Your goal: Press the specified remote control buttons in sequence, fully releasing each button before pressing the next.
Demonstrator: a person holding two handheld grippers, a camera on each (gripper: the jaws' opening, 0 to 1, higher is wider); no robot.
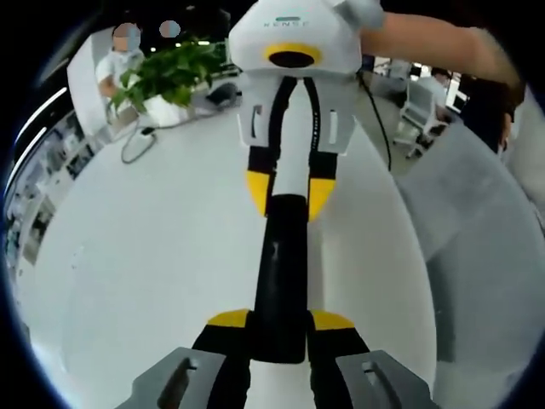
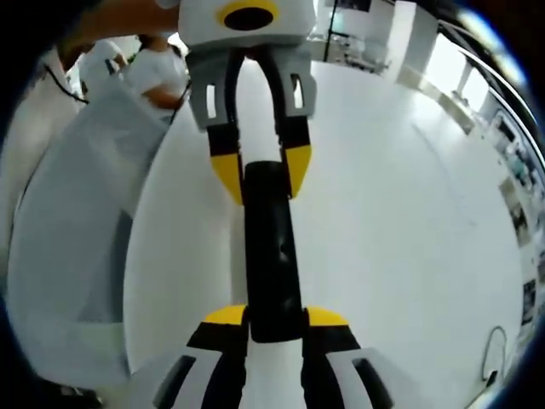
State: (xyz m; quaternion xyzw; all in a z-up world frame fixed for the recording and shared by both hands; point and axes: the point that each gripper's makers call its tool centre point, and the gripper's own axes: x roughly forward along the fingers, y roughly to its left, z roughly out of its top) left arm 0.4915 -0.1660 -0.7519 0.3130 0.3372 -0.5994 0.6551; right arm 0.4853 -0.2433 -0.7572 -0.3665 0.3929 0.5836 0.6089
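Black plastic: the remote control you hold is a long, slim black bar, seen edge-on in both views; its buttons cannot be made out.
Remote position: it hangs above the white round table, stretched lengthwise between your two grippers, one end in each.
Left gripper: your yellow-tipped black jaws sit closed against both sides of the near end of the remote in the left gripper view; in the right gripper view this same gripper comes down from the top, pinching the far end.
Right gripper: your jaws are clamped on the near end of the remote in the right gripper view; in the left gripper view it comes in from the top, its yellow tips gripping the far end.
Containers: a white pot stands at the far edge of the table and holds a leafy green plant.
Cable: a thin grey loop lies on the table just beside the pot.
Surroundings: a bare forearm reaches in behind the right gripper; a person in white sits beyond the plant.
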